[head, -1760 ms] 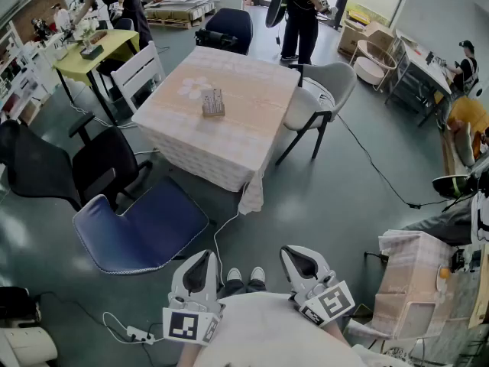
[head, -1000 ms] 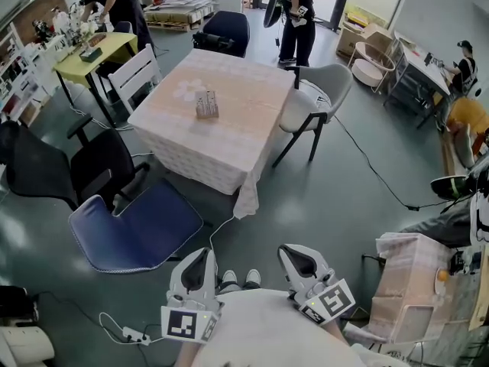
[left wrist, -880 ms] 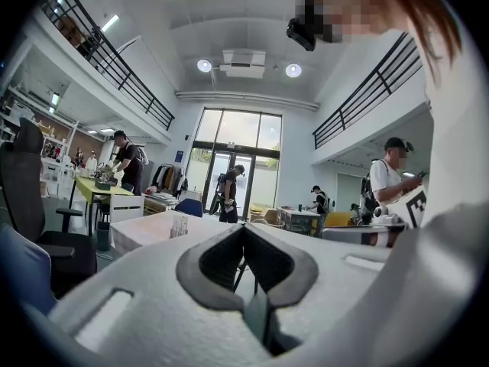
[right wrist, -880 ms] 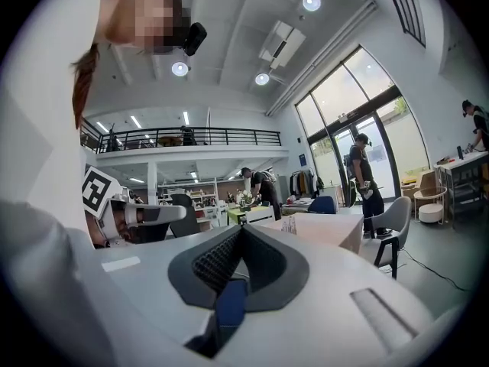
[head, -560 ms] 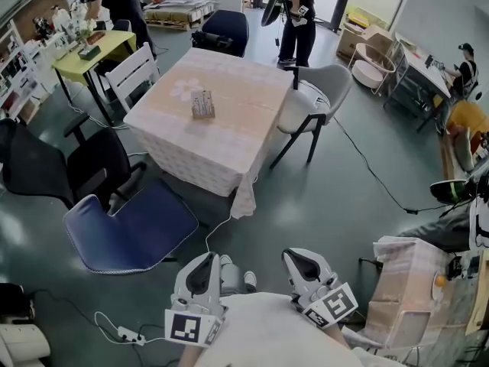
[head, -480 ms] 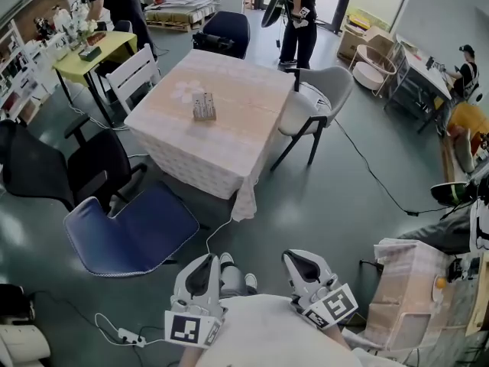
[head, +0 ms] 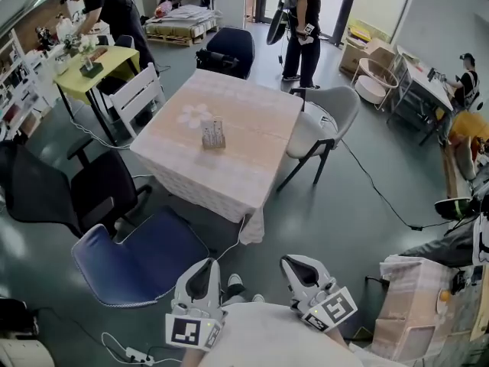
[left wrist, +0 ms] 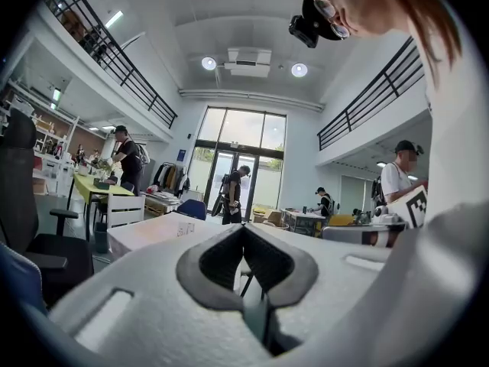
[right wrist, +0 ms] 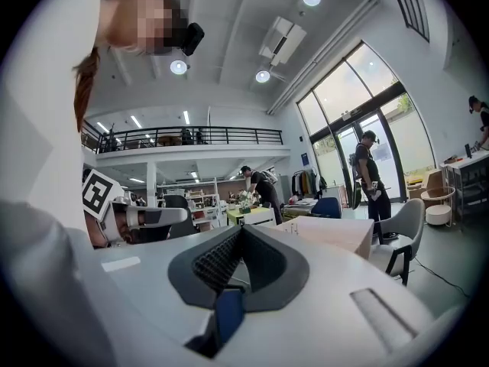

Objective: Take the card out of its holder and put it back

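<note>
The card holder (head: 213, 134) is a small clear stand with cards upright in it, on a square table with a pale pink cloth (head: 252, 140), well ahead of me. Both grippers hang close to my body at the bottom of the head view. My left gripper (head: 204, 261) and right gripper (head: 289, 261) are shut with nothing between the jaws. In the left gripper view the shut left gripper (left wrist: 243, 228) points level towards the table (left wrist: 149, 233), with the holder (left wrist: 184, 229) tiny on it. The right gripper (right wrist: 241, 228) likewise faces the table (right wrist: 332, 234) and holder (right wrist: 292, 228).
A blue office chair (head: 141, 258) and a black chair (head: 72, 193) stand between me and the table's left side. A grey chair (head: 327, 121) and a white chair (head: 139, 90) flank it. A cable (head: 382, 193) crosses the floor. People stand at the back; a covered cart (head: 416, 297) is at the right.
The table with the holder has slid lower and a little to the right in the head view as I step towards it. Both grippers stay shut by my body.
</note>
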A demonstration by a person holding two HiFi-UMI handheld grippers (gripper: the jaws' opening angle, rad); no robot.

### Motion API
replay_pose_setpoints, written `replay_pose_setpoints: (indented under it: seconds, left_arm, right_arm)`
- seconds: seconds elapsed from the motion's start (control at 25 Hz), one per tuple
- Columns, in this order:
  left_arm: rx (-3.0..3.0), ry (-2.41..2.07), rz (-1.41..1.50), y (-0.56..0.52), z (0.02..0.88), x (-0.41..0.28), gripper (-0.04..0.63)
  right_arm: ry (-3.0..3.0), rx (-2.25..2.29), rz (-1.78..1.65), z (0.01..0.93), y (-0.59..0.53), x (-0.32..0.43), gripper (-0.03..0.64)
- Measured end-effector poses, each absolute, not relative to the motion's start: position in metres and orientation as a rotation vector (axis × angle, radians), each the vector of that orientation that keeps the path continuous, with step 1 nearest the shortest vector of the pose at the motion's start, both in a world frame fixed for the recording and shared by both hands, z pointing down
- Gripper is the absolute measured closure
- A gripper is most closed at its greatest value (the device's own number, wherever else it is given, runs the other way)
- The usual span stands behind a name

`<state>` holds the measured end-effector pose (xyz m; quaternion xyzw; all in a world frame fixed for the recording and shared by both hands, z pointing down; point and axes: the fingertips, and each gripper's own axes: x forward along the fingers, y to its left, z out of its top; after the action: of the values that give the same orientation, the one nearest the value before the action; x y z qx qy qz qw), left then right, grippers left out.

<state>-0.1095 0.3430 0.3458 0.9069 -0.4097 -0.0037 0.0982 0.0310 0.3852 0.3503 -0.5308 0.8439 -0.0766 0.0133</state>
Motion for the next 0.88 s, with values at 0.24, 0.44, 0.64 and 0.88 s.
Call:
replay_pose_setpoints:
  seconds: [0.24, 0.44, 0.64, 0.88]
  left_arm:
    - [2.701, -1.173, -0.019, 0.304, 0.342, -0.111, 0.595]
    - [2.700, -1.164, -0.003, 0.284, 0.350, -0.120, 0.595]
    - [2.684, -1.168, 0.014, 0.273, 0.358, -0.130, 0.595]
    - [2.653, -1.187, 0.014, 0.264, 0.364, -0.135, 0.595]
  right_arm:
    - [2.608, -1.709, -0.259, 0.353, 0.352, 0.032, 0.618]
    - [2.580, -1.746, -0.265, 0.360, 0.333, 0.030, 0.618]
    - [2.574, -1.761, -0.275, 0.364, 0.322, 0.025, 0.618]
    - [2.588, -1.763, -0.282, 0.365, 0.309, 0.023, 0.618]
